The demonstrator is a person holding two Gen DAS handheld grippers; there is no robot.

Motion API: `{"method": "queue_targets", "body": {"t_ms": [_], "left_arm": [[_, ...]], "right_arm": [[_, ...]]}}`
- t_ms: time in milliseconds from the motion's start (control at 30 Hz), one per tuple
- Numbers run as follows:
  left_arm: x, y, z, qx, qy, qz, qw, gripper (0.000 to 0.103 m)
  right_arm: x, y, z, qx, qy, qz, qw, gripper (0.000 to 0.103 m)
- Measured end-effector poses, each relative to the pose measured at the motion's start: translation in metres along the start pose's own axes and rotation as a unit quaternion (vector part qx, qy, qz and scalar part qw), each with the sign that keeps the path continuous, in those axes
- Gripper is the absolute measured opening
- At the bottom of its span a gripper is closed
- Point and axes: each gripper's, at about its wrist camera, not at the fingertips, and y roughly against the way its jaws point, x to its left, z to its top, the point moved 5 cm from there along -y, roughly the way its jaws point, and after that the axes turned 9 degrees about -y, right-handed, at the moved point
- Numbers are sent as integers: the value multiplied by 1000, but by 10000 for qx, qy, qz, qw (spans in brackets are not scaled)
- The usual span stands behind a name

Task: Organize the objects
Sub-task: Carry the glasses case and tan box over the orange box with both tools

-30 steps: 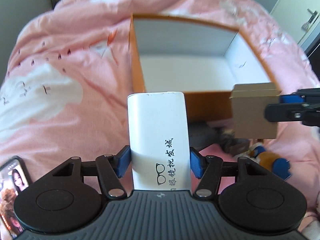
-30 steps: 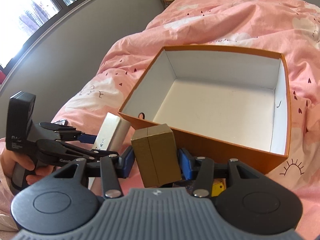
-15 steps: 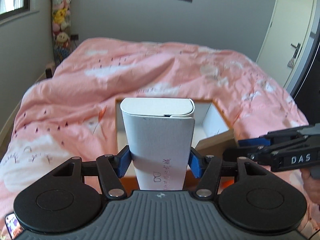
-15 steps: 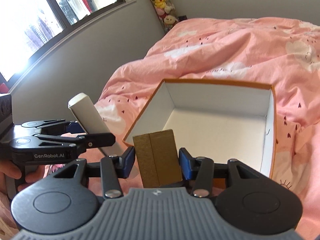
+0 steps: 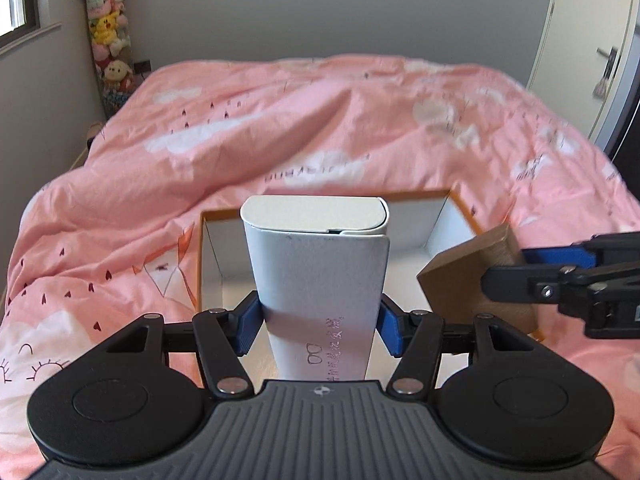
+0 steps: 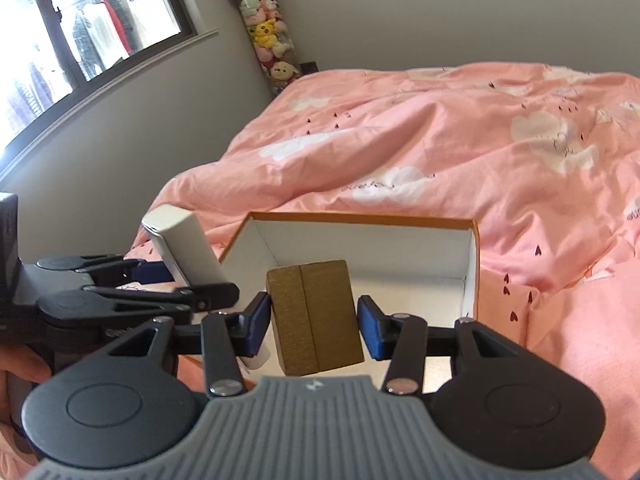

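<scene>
the left gripper (image 5: 319,326) grasps a white case (image 5: 318,280) – the right gripper (image 6: 315,322) grasps a brown box (image 6: 314,316). both are held above the open orange box (image 6: 474,264) on the pink blanket (image 5: 320,120).

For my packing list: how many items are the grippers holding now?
2. The white glasses case sits in the left gripper; the small brown cardboard box sits in the right gripper.
</scene>
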Motion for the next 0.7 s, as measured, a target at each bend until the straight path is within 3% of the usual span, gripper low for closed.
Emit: {"method": "queue_targets", "body": {"t_ms": [400,700], "left_arm": [[-9,-69,-28,1130,-330,-34,9930,68],[3,-96,-27,1425,-222,159,9894,69]], "right_arm": [[-24,-54,-1,440,-244,-202,9985,50],[-32,-84,3,690,-259,-257,9970,50]]}}
